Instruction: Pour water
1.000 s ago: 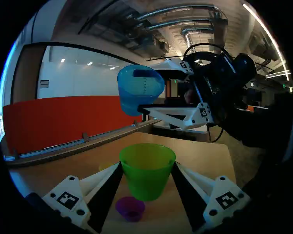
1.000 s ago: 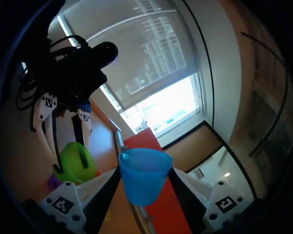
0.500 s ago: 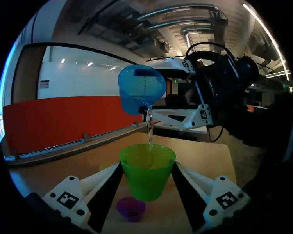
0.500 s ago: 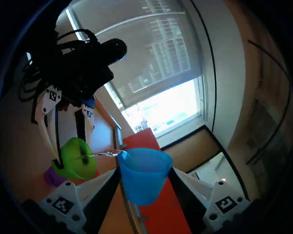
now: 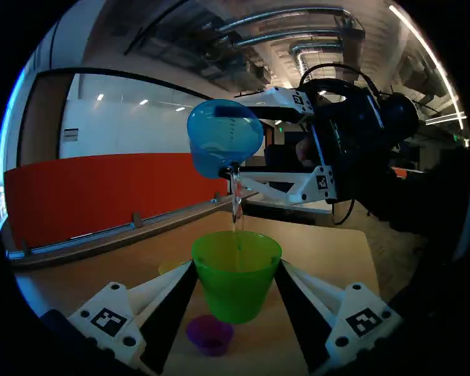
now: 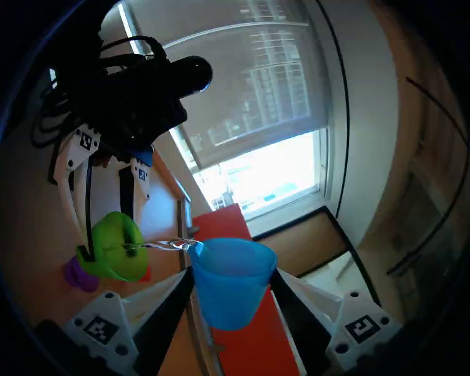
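Observation:
In the left gripper view my left gripper (image 5: 236, 281) is shut on a green cup (image 5: 236, 276), held upright above a wooden table (image 5: 323, 241). Above it the right gripper (image 5: 235, 147) holds a blue cup (image 5: 224, 136) tipped over, and a thin stream of water (image 5: 235, 207) falls from its lip into the green cup. In the right gripper view my right gripper (image 6: 232, 289) is shut on the blue cup (image 6: 232, 288). The water (image 6: 163, 244) runs sideways from its rim to the green cup (image 6: 113, 254), which the left gripper (image 6: 106, 213) holds.
A small purple cup (image 5: 209, 334) stands on the table below the green cup, also seen as the purple cup (image 6: 78, 274) in the right gripper view. A yellow object (image 5: 170, 266) lies behind the left finger. An orange wall panel (image 5: 109, 188) runs behind the table's far edge.
One second ago no water flowed. The blue cup has tipped further and rose slightly, and a stream now runs into the green cup. The green cup has stayed put.

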{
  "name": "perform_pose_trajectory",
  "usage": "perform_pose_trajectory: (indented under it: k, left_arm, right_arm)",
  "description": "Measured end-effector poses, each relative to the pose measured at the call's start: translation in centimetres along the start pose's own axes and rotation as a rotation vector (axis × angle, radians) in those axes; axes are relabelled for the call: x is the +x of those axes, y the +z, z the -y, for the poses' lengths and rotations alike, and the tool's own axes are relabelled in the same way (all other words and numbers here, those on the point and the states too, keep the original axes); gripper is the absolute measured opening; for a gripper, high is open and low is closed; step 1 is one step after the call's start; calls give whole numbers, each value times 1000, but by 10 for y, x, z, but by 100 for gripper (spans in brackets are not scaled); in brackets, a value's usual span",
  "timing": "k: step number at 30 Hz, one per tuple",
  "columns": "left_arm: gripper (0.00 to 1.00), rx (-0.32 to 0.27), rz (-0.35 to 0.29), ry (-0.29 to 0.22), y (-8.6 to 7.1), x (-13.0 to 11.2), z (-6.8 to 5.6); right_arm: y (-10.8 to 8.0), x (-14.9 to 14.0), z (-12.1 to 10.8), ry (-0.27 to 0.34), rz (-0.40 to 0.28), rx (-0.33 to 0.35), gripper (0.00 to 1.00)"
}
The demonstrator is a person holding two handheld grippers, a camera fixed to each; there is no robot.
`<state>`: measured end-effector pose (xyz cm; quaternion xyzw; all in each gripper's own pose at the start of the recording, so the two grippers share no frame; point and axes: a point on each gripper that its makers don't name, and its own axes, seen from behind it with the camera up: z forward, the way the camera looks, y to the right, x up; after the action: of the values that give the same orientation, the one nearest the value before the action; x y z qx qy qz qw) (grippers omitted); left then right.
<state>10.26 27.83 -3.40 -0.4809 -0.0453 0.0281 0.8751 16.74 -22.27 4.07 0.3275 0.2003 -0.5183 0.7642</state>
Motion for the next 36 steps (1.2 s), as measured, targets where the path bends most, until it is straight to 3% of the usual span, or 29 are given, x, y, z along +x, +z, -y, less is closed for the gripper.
perform_pose_trajectory:
  k: [36]
  left_arm:
    - [85,-3,0,4,-1,-3,-2]
  right_arm:
    - [7,2,-7,-175,17,-22,89]
